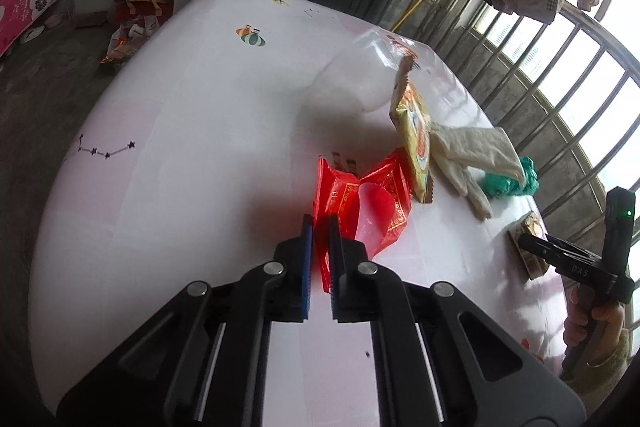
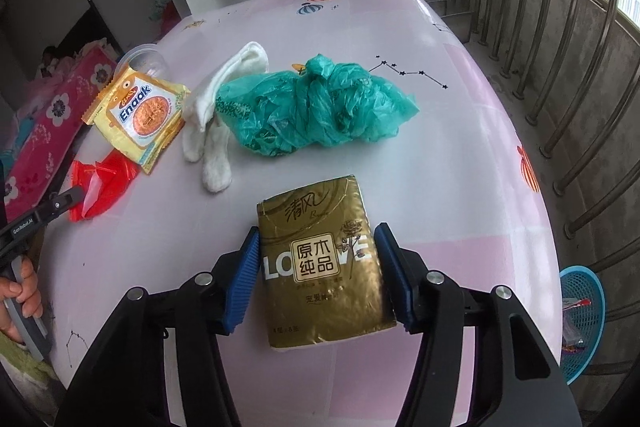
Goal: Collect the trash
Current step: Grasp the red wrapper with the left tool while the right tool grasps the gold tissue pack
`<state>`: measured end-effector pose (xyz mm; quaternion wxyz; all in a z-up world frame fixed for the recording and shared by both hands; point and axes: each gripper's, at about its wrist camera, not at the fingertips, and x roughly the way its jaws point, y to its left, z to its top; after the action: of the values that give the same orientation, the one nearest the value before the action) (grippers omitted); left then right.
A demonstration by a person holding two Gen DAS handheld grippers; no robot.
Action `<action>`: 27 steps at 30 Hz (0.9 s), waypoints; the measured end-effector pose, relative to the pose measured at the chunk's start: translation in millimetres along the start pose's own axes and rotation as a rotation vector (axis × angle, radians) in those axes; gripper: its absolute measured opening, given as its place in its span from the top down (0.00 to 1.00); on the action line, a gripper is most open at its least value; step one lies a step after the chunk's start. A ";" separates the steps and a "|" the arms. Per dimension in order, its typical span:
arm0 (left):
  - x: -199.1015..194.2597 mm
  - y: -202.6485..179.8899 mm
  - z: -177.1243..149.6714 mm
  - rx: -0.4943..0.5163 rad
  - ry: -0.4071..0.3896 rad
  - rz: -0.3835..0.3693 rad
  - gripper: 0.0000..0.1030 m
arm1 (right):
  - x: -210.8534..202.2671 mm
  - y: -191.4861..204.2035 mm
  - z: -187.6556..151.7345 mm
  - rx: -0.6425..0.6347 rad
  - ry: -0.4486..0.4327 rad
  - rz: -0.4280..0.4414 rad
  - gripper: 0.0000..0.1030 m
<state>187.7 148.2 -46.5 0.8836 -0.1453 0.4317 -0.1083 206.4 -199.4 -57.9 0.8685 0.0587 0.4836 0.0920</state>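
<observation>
A crumpled red wrapper [image 1: 360, 203] lies on the white and pink table [image 1: 180, 147]. My left gripper [image 1: 320, 221] is shut on the wrapper's near edge, with red film pinched between the blue pads. In the right wrist view a gold tissue pack [image 2: 320, 267] lies flat near the table's front. My right gripper [image 2: 318, 227] straddles the pack, and both blue pads press against its long sides. Further back lie a yellow Enaak snack wrapper [image 2: 140, 115], a white glove [image 2: 216, 115], a crumpled green plastic bag [image 2: 320, 107] and a clear plastic cup [image 2: 146, 61] on its side.
A blue mesh basket [image 2: 582, 319] with some trash in it stands on the floor beyond the table's right edge. A metal railing [image 2: 580, 67] runs along that side. Bags and cloth [image 1: 136, 11] litter the floor past the far left corner.
</observation>
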 end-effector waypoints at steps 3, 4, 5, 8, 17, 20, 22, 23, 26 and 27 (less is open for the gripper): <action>-11.6 -8.7 -17.9 0.008 0.034 -0.030 0.95 | -7.9 5.0 -13.2 -0.003 0.014 0.009 0.46; -14.3 -10.9 -23.6 0.010 0.048 -0.040 0.95 | -10.8 6.4 -18.4 -0.002 0.017 0.012 0.46; -18.1 -14.2 -31.5 0.011 0.066 -0.055 0.95 | -14.1 8.6 -24.0 -0.003 0.024 0.018 0.46; -26.1 -22.8 -51.2 0.025 0.103 -0.087 0.95 | -22.5 16.1 -39.7 -0.013 0.042 0.036 0.46; -44.8 -59.4 -96.3 0.081 0.213 -0.215 0.92 | -43.0 27.1 -74.1 -0.011 0.086 0.090 0.46; -45.1 -64.1 -99.8 0.093 0.211 -0.205 0.84 | -45.4 24.4 -75.6 0.001 0.080 0.088 0.45; -42.3 -64.1 -99.5 0.088 0.213 -0.193 0.83 | -46.9 21.9 -76.9 0.007 0.082 0.094 0.44; -39.4 -63.3 -98.3 0.086 0.215 -0.188 0.83 | -48.0 21.4 -78.1 0.007 0.082 0.097 0.42; -35.7 -63.3 -96.9 0.086 0.212 -0.170 0.83 | -48.5 23.6 -80.8 -0.016 0.084 0.094 0.37; -34.9 -64.5 -96.0 0.089 0.209 -0.163 0.83 | -48.5 24.3 -81.6 -0.024 0.084 0.089 0.37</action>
<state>86.1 83.3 -54.6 0.8276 -0.1284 0.5031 -0.2132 109.6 -185.1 -55.9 0.8431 0.0660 0.5153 0.1387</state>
